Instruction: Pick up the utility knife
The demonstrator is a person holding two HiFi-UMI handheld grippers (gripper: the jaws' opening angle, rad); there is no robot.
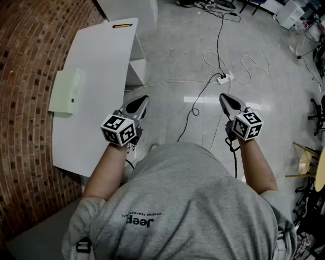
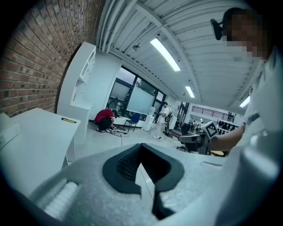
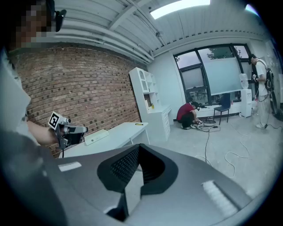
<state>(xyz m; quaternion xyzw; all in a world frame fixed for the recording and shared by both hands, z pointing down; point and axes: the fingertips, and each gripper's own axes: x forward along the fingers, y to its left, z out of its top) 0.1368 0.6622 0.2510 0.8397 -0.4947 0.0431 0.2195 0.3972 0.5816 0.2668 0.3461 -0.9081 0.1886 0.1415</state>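
Note:
The utility knife (image 1: 122, 25), a slim yellow and black bar, lies at the far end of the white table (image 1: 96, 81). It also shows small in the left gripper view (image 2: 68, 120) and the right gripper view (image 3: 139, 124). My left gripper (image 1: 141, 103) is held in the air over the table's right edge, far short of the knife, its jaws shut and empty (image 2: 142, 152). My right gripper (image 1: 225, 100) hangs over the floor to the right, jaws together with nothing in them (image 3: 139, 149). Both point forward and slightly down.
A pale green box (image 1: 66, 91) sits on the table by the brick wall (image 1: 25, 76). A white cabinet (image 1: 133, 11) stands beyond the table. A power strip (image 1: 224, 78) and cables lie on the floor ahead. A person in red (image 3: 188, 114) crouches far off.

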